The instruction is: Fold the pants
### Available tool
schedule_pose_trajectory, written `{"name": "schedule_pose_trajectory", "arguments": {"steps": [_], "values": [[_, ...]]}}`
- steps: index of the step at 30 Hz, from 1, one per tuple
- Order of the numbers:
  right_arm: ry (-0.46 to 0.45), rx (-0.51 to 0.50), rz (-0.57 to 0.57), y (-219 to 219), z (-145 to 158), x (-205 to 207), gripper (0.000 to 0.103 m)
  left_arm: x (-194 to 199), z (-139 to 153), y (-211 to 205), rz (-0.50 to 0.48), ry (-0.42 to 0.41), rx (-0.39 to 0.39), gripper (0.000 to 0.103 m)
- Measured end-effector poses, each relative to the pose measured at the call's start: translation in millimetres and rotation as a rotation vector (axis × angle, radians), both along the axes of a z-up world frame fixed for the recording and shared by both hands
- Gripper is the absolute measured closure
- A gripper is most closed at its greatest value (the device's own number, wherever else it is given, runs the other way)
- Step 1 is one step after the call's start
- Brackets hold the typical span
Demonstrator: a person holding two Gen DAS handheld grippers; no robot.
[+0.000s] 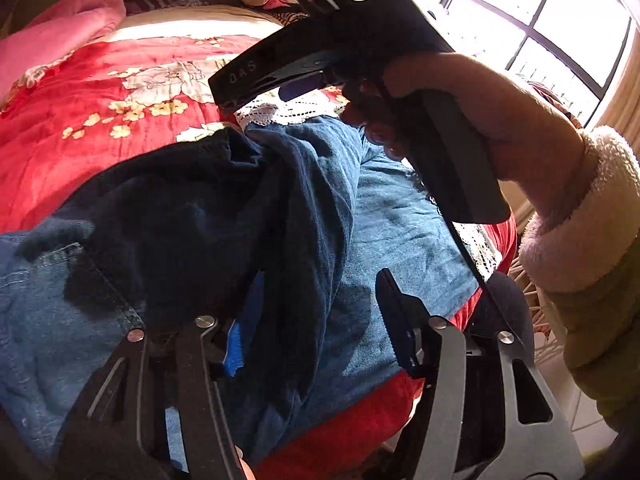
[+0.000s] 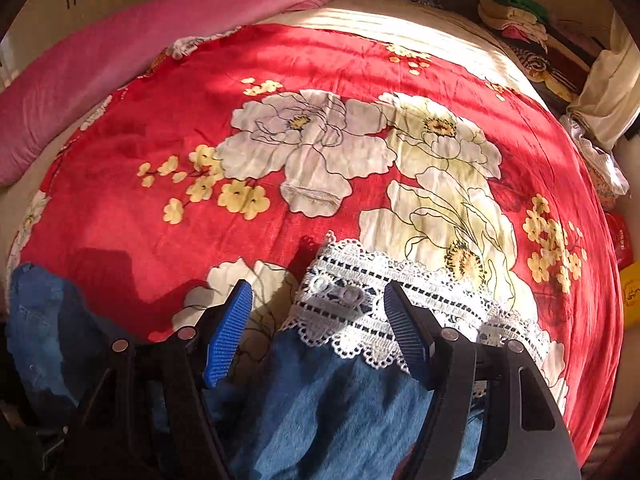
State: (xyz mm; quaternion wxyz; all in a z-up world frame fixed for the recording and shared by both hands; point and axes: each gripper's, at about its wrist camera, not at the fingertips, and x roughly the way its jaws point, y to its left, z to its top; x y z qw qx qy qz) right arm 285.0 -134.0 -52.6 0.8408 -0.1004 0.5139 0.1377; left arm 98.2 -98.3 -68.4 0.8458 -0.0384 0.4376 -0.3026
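Note:
Blue jeans (image 1: 400, 220) lie on a red floral blanket (image 1: 80, 140) spread over a bed. One leg ends in a white lace hem (image 2: 360, 300). My left gripper (image 1: 316, 320) is open over the jeans. A dark raised fold of denim (image 1: 288, 240) runs between its fingers against the left blue pad (image 1: 236, 344), and the right finger stands apart from it. My right gripper (image 2: 316, 332) is open above the lace hem, one finger on either side of it, neither pad pressing. In the left wrist view a hand (image 1: 480, 120) in a fleece-cuffed sleeve holds that right gripper over the hem (image 1: 280, 114).
A rolled pink blanket (image 2: 120, 48) lies along the bed's far left. Folded clothes (image 2: 516, 16) are piled at the far right corner. A bright window (image 1: 540, 20) stands beyond the bed's right side. The red blanket (image 2: 160, 140) stretches past the hem.

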Motion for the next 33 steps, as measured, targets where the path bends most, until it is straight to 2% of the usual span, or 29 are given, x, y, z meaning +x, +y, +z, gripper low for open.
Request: {"name": "schedule_pose_trajectory", "arguments": {"steps": [3,5,6,8,9,10,11,17,23,27,33], "values": [[0.039,-0.033,-0.020,1.7,-16.3,13.4,0.041,5.4,-6.8,-2.9,-0.005,0.017,-0.002,0.067],[0.049,-0.051,-0.031,1.9,-23.7,19.0,0.058,8.8,-11.1,-3.3,0.002,0.028,-0.008,0.074],[0.046,-0.040,-0.034,0.6,-24.5,20.9,0.062,10.9,-13.3,-3.5,0.005,0.034,-0.010,0.081],[0.034,-0.015,-0.055,-6.9,-20.1,22.5,0.091,14.5,-16.2,-3.5,0.011,0.045,-0.008,0.090],[0.032,0.022,-0.066,-13.5,-15.3,21.7,0.093,15.3,-16.4,-3.2,0.011,0.046,-0.006,0.096],[0.030,0.081,-0.078,-22.4,-9.4,19.4,0.093,17.1,-16.0,-2.5,0.011,0.046,-0.005,0.101],[0.029,0.130,-0.098,-32.3,-2.6,15.6,0.093,18.3,-15.1,-1.2,0.010,0.049,-0.010,0.102],[-0.055,0.346,-0.194,-95.8,43.4,-30.8,0.094,14.0,-4.5,3.2,0.006,0.020,-0.019,0.103],[-0.157,0.471,-0.309,-168.1,78.6,-105.7,0.096,-1.3,8.2,2.8,-0.005,-0.025,-0.008,0.103],[-0.167,0.509,-0.366,-201.1,72.7,-158.1,0.096,-16.1,14.6,-2.7,-0.032,-0.055,0.006,0.103],[-0.144,0.548,-0.469,-226.5,36.3,-228.2,0.096,-26.3,9.0,-16.4,-0.087,-0.066,0.056,0.102]]}}
